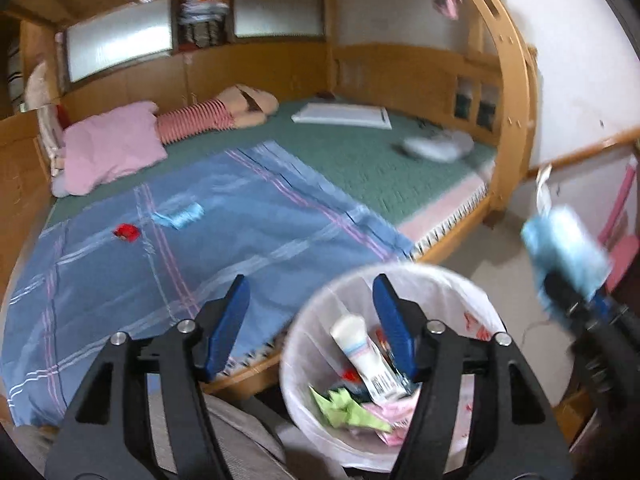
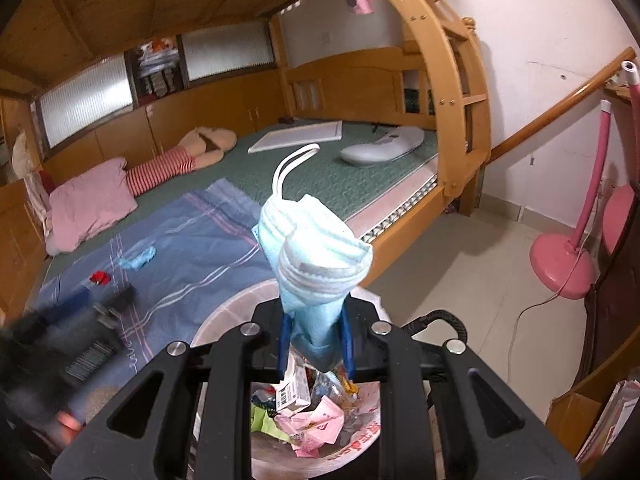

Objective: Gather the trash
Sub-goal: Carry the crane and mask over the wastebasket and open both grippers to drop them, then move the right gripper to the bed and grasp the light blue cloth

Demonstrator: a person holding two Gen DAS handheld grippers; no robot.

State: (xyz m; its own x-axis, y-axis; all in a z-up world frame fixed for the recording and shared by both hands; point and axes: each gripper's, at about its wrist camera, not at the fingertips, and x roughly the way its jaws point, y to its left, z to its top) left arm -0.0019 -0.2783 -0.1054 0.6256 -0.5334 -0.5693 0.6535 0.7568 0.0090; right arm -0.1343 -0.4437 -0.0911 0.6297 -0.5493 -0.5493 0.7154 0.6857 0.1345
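Observation:
My left gripper [image 1: 310, 284] is open with nothing between its blue fingers, and its right finger hangs over the white-lined trash bin [image 1: 440, 276]. The bin holds a white tube [image 1: 360, 348], green and pink wrappers and other scraps. My right gripper [image 2: 316, 330] is shut on a light blue face mask [image 2: 316, 248], held upright above the bin [image 2: 236, 300]. The mask [image 1: 564, 240] also shows blurred at the right of the left wrist view. On the bed's blue blanket lie a red scrap [image 1: 126, 233] and a light blue scrap [image 1: 180, 214].
The bin stands on the floor at the wooden bed's edge. A pink pillow [image 1: 112, 148], a striped plush toy [image 1: 216, 114], a white board [image 1: 344, 116] and a white cushion [image 2: 384, 144] lie on the bed. A bunk ladder [image 2: 452, 92], pink fan base [image 2: 560, 260] and floor cord stand right.

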